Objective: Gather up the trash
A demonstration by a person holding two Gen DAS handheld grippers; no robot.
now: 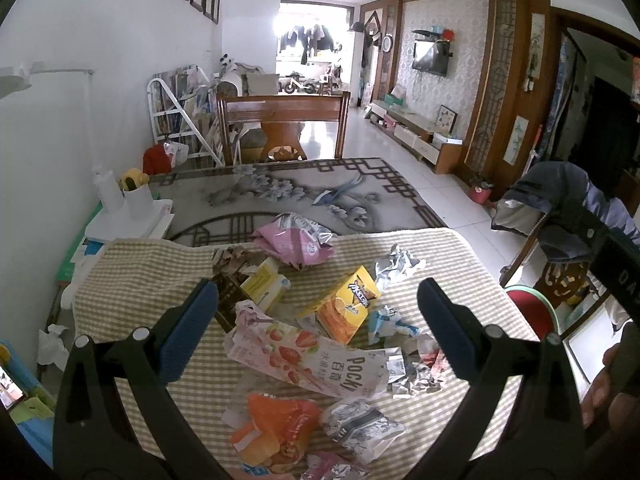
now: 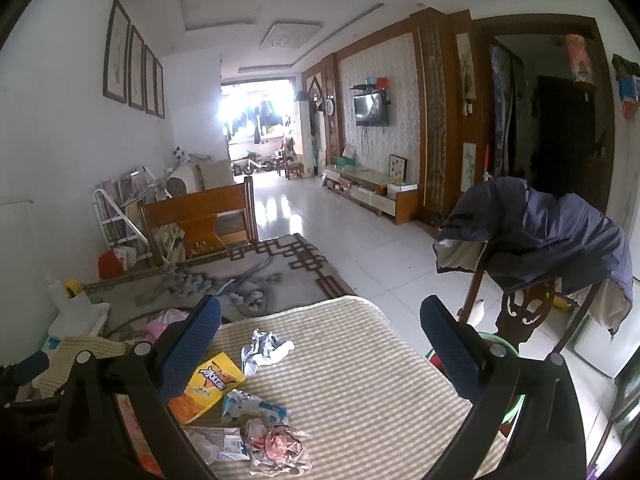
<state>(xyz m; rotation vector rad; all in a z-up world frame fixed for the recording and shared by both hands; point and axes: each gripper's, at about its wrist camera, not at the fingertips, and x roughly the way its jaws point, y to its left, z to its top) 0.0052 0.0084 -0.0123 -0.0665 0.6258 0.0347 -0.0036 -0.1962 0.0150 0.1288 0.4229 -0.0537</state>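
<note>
A beige-and-white checked cloth (image 1: 132,280) carries a yellow-orange box (image 1: 346,308), a pink strawberry-printed Pocky wrapper (image 1: 308,360) and an orange packet (image 1: 276,424); farther off lies a grey floral mat (image 1: 288,192). Blue finger pads (image 1: 188,328).

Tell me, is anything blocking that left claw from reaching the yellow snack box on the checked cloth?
Nothing visible blocks it. The left gripper hangs open above the trash pile, and the yellow snack box lies in plain sight between its fingers, with only loose wrappers such as the Pocky wrapper lying beside it.

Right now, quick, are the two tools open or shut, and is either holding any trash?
Left tool: open, holding nothing, above the wrappers.
Right tool: open, holding nothing, above the striped cloth.
</note>
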